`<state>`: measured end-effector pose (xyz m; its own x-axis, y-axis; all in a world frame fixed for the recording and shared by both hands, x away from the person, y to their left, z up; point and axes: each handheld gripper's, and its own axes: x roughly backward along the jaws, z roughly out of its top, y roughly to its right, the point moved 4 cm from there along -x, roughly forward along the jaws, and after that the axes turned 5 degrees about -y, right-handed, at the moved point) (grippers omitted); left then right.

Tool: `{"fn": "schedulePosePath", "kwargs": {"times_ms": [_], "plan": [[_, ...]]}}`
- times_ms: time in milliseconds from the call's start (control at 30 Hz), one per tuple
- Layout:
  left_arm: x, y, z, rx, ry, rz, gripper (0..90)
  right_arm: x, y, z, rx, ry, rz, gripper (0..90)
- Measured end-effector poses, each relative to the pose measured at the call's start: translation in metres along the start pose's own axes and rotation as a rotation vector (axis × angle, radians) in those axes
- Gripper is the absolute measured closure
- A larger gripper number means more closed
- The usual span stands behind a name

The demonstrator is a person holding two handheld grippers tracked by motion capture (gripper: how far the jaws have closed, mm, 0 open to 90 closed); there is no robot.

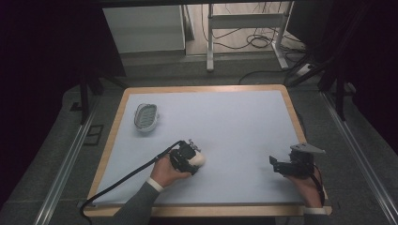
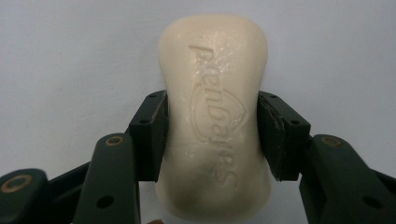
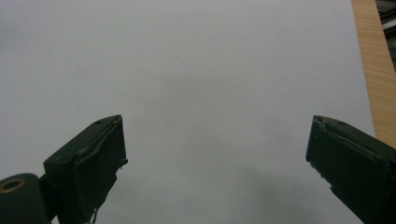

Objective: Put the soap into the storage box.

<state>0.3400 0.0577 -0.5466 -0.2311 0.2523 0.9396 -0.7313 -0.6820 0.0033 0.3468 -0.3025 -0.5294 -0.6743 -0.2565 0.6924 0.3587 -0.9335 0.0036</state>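
Two sleeved forearms enter from the near edge of the pale blue surface (image 1: 244,122), each hand carrying a black two-jaw tool. At the left, the left tool (image 1: 193,157) has its jaws pressed against the two long sides of a cream bar of soap (image 2: 215,116), gripping it about the waist; the left gripper view shows the embossed lettering facing the camera and both pads flat on the bar's flanks. Whether the bar rests on the surface or hangs just clear of it cannot be told. It sits in the near-left part of the surface, well apart from the white oval soap dish (image 1: 146,116), which stands empty toward the far-left corner.

At the right, the right tool (image 1: 277,165) hovers near the front edge with its jaws spread wide and nothing between them, bare surface and a strip of wooden border (image 3: 373,70) ahead of it.

By the look of it, the grasp on the soap has been made and the carry to the dish is the step at hand. That move would call for a lift, a passage away and to the left, and a level set-down into the ribbed tray; soap can be slick, so a firm, centred hold matters.
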Motion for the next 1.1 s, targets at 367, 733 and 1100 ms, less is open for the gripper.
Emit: {"fn": "schedulePosePath", "kwargs": {"times_ms": [367,733,1100], "plan": [[0.003,-0.002,-0.001,-0.016,-0.011,-0.012,49.4,0.0,0.001,0.0,-0.002,0.001,-0.004,4.8],[0.02,-0.011,-0.001,0.007,0.031,-0.013,49.4,0.001,0.002,0.0,-0.005,0.003,-0.004,4.9],[0.037,-0.027,-0.001,0.024,0.046,0.001,49.4,0.001,0.002,-0.001,-0.006,0.003,-0.006,4.9]]}}
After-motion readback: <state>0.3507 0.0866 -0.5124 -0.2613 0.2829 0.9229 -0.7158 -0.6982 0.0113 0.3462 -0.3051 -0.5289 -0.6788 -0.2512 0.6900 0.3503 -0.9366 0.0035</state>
